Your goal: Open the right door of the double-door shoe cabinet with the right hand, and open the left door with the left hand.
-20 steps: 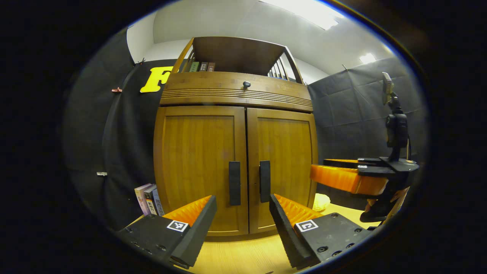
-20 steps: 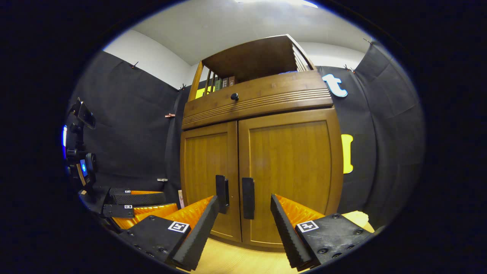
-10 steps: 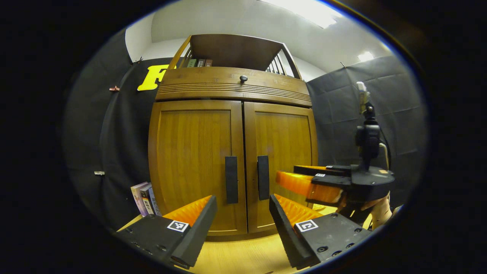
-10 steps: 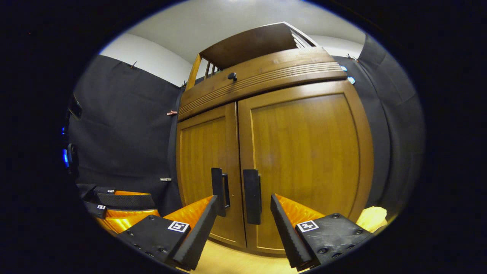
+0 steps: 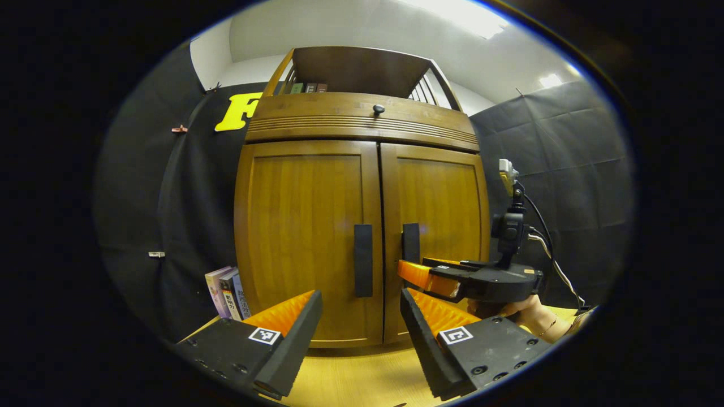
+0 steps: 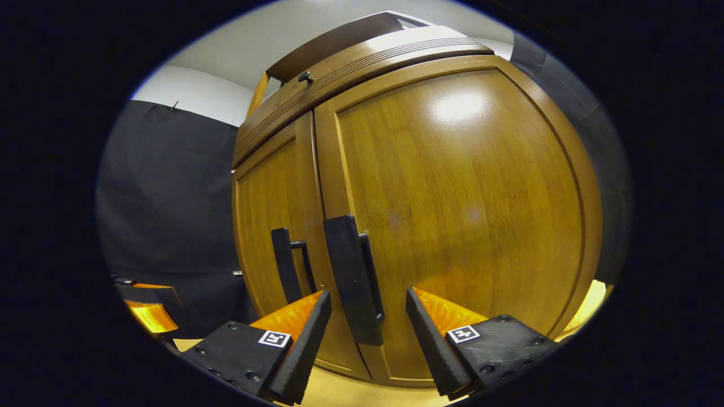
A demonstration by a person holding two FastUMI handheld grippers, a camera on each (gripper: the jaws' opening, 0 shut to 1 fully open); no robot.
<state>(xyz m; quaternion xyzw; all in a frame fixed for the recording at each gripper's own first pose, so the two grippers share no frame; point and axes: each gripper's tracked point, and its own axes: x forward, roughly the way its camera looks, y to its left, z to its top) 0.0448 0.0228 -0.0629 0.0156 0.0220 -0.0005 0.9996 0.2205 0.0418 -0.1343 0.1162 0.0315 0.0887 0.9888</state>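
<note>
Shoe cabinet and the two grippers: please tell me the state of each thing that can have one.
Left door: closed.
Right door: closed.
Drawer above the doors: closed.
Left gripper: open, short of the cabinet, holding nothing.
Right gripper: open, its fingers either side of the right door's handle, not pressing on it.

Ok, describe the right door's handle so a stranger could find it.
Find the wooden shoe cabinet with two closed doors. Two dark vertical bar handles flank the centre seam; the right door handle is the one right of the seam, nearest the right hand-held gripper.
</note>
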